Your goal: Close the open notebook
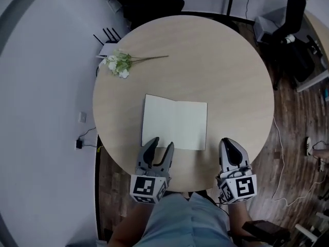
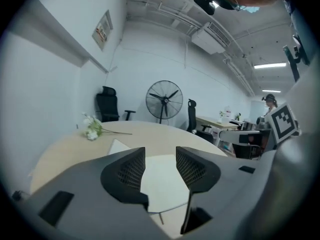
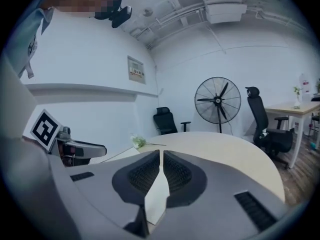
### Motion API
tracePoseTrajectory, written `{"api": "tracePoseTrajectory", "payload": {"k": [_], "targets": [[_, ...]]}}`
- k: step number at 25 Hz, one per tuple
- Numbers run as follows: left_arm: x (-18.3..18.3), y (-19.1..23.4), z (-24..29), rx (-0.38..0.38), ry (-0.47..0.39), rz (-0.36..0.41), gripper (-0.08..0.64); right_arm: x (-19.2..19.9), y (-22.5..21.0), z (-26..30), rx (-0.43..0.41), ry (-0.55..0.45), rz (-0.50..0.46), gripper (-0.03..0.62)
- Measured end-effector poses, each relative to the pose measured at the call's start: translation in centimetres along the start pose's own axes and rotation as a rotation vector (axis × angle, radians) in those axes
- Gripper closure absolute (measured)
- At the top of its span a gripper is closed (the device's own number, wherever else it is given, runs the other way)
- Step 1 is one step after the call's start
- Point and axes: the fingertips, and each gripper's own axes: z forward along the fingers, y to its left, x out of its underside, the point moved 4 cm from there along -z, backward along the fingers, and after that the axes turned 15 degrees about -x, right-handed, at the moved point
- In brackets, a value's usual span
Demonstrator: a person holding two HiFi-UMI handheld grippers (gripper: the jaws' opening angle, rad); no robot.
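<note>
Wood-plank flooring (image 1: 290, 153) surrounds a round, pale worktop (image 1: 226, 76) that stands close to a white wall (image 1: 41, 112) on the left side.

Task item: the notebook (image 1: 177, 120) lies open and flat on the near half of the worktop, roughly on its centre line. Both pages face up, blank and white, with the fold running from near to far. Its near edge sits close to the near rim of the worktop.

Left tool (image 1: 161, 143): the two jaws stand well apart. Seen from above, their tips overlap the near-left edge of the notebook. The left gripper view shows the white page in the gap between the jaws, with nothing clamped. Contact between the jaw tips and the page cannot be confirmed.

Right tool (image 1: 229, 142): the jaws are drawn together, leaving only a thin slit, and hold nothing. The tool sits over bare worktop just beside the near-right corner of the notebook, apart from the page.

Other items:
- A flower sprig (image 1: 121, 63) with white blooms lies at the far left of the worktop, well apart from the notebook, its stem pointing right.
- A pedestal fan (image 2: 164, 100) and a black office chair (image 2: 107, 104) stand beyond the far rim.
- A white router (image 1: 105, 46) with black antennas sits below the far-left rim, next to the wall.
</note>
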Motion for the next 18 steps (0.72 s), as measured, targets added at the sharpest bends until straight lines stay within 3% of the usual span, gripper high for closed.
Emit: {"api": "tracePoseTrajectory", "payload": {"k": [5,7,11,18], "targets": [[-0.4,7.1,-2.2,-0.172,-0.034,-0.074,0.327,-1.3,3.2,5.2,-0.128,0.023,-0.051,0.541],[0.3,9.3,-2.0,-0.205,-0.037,-0.117,0.309,-1.2,3.9,7.4,-0.164,0.037,-0.063,0.541],[2.7,11.6,-0.2,-0.168,0.001,-0.203,0.254,0.2,4.2,10.0,-0.180,0.079,-0.059,0.541],[7.0,11.2,4.7,-0.070,0.099,-0.264,0.249,3.2,2.0,11.4,-0.135,0.139,-0.030,0.541]]}}
